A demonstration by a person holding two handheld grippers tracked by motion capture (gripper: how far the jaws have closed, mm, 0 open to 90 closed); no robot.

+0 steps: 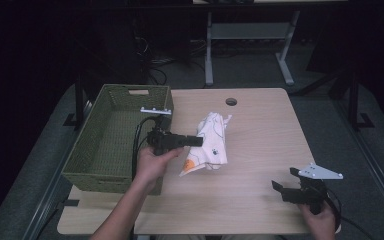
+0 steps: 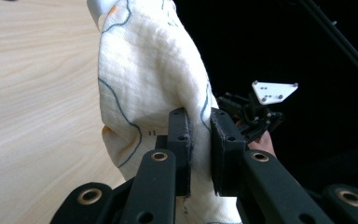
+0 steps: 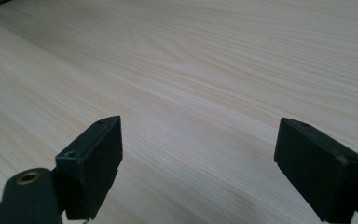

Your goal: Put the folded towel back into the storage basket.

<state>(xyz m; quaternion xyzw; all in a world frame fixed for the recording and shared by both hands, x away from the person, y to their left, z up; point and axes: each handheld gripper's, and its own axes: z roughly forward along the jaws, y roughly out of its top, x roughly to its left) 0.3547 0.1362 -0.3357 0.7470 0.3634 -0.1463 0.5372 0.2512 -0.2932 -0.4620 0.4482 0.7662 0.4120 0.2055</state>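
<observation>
From above, a pale wood table (image 1: 260,150) in a dark room bears a green basket (image 1: 111,142) and a white cloth (image 1: 211,142); the left gripper (image 2: 200,140) pinches that cloth, while the right gripper (image 3: 198,168) gapes wide over bare wood.

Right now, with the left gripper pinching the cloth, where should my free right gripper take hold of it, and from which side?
Probably the cloth's loose far end, coming in from the table's right side. The left gripper is shut on a fold at its near-left part, and the basket blocks the left. The right gripper hangs open over bare table.
</observation>
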